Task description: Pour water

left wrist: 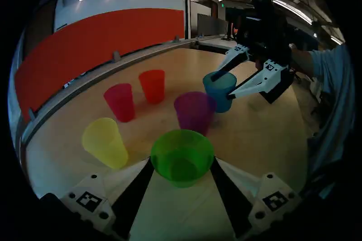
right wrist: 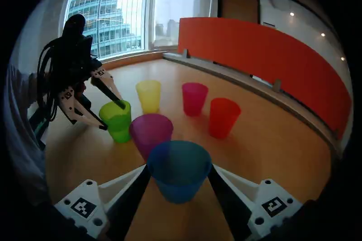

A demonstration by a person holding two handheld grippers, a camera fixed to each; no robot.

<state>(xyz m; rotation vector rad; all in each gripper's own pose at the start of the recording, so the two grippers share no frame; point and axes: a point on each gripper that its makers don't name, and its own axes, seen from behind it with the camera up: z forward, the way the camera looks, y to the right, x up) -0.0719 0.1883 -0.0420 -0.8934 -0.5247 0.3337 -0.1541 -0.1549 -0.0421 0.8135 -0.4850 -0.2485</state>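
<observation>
Beside the purple plastic cup (left wrist: 194, 112), left gripper (left wrist: 182, 161) grasps a green plastic cup (left wrist: 182, 149), right gripper (right wrist: 178, 167) a blue plastic cup (right wrist: 178, 182) — contents indiscernible.

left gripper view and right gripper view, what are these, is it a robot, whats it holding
No robot: a person holds a two-fingered tool in each hand, with a fisheye camera on each, looking along its fingers. The left gripper view shows the left gripper shut on a green cup; the right gripper view shows the right gripper shut on a blue cup. Each view also shows the other tool farther off. A yellow cup, pink cup, orange cup and purple cup stand on the wooden table. I cannot tell whether any holds water.
</observation>
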